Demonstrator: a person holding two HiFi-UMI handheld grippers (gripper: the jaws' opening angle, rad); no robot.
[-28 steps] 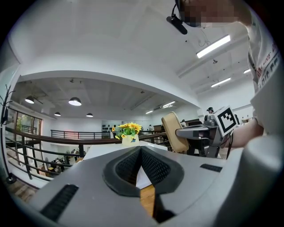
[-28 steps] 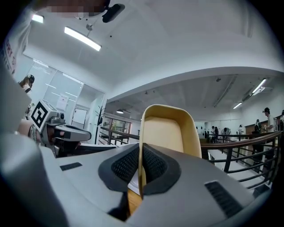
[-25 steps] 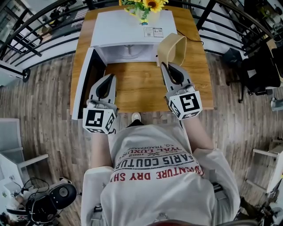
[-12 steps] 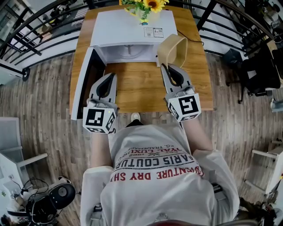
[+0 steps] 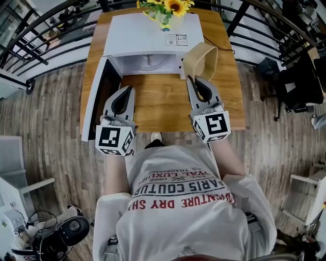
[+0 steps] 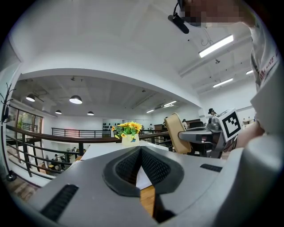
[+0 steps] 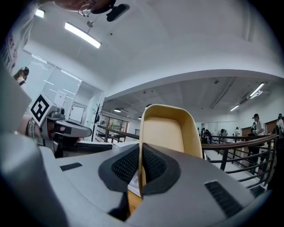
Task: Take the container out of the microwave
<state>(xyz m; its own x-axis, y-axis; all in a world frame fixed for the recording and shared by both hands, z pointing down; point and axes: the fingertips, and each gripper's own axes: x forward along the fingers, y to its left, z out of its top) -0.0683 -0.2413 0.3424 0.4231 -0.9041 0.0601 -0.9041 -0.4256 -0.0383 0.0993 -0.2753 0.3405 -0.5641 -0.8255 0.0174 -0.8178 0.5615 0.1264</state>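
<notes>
Jaws of the right gripper [image 5: 192,78] still pinch the container [image 5: 201,59], hardly moved, already outside the microwave [image 5: 153,31]; left gripper [image 5: 128,89] closed, empty.

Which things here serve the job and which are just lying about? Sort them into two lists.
Job: tan container, held by the right gripper; white microwave; its open door.
Lying about: sunflowers; left gripper, shut and empty; wooden table.

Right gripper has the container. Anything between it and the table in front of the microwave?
Nothing visible. The container hangs in the right gripper by the microwave's front right corner; the table below shows bare wood. The left gripper and open door sit further left.
</notes>
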